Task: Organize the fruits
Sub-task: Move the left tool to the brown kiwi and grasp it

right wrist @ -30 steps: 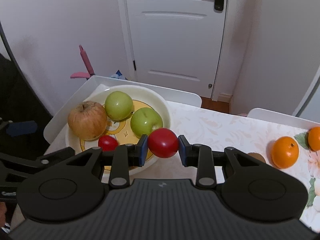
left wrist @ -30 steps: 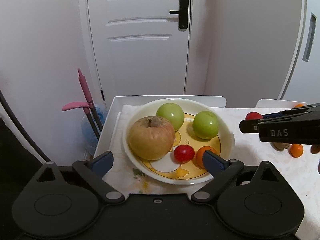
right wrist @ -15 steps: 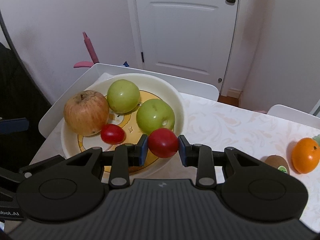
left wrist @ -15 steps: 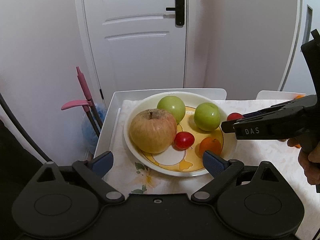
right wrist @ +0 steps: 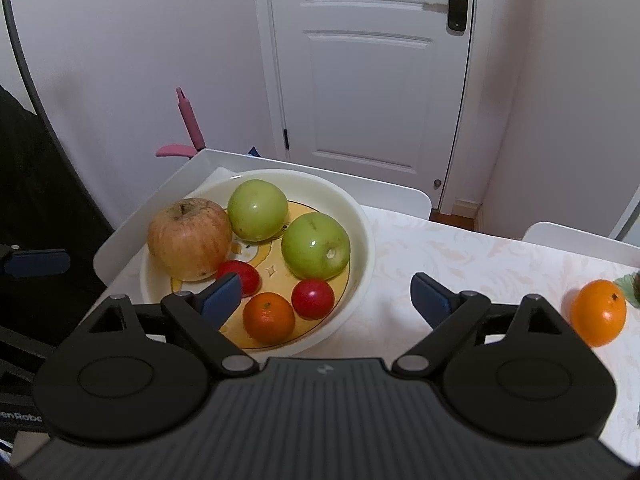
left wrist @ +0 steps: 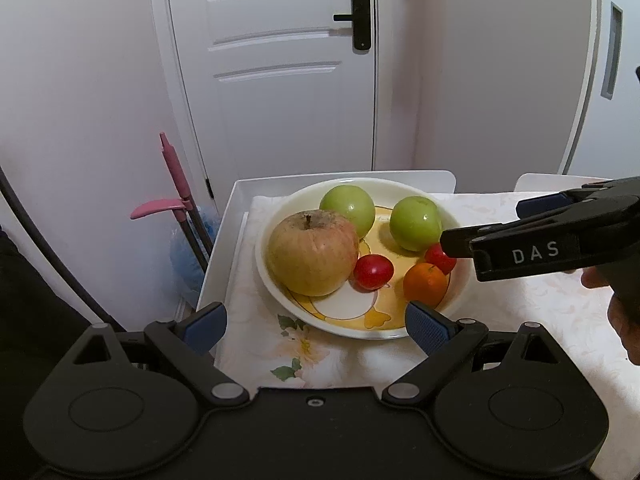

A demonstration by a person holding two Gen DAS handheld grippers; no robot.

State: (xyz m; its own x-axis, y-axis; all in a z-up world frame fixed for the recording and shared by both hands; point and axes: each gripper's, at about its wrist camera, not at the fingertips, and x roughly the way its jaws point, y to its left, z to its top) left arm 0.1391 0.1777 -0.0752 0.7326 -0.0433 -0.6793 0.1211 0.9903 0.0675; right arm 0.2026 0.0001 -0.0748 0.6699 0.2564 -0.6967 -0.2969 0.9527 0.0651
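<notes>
From my seat, starting at the left: my left gripper (left wrist: 316, 326) hangs just short of the near rim of the bowl (right wrist: 360, 216), its jaws spread wide with nothing between them. The bowl sits at the left end of the surface (right wrist: 480, 264) and holds a big russet apple (right wrist: 189, 238), two green apples (right wrist: 258, 210) side by side behind it, a small red fruit (left wrist: 373, 271) beside the russet apple, a small orange (right wrist: 269, 315) at the front, and the red fruit I was carrying (right wrist: 313, 298), which now lies in the bowl just right of that small orange, under the nearer green apple.

My right gripper (right wrist: 326, 300) has just been opening its jaws; they stand wide now, one pad over the bowl and one out past its rim, and the red fruit sits below and between them, free of both pads. So that placement looks done to me.

Further right, well clear of the bowl, a larger orange (right wrist: 598, 313) rests on the surface, and at the very edge of the right wrist view something greenish I cannot identify. That orange lies to the right of my right jaws and far from my left ones, so the right hand is plainly the nearer. Being round, it has no long axis to line up with; I judge the next move is a swing rightward with the jaws kept wide.
</notes>
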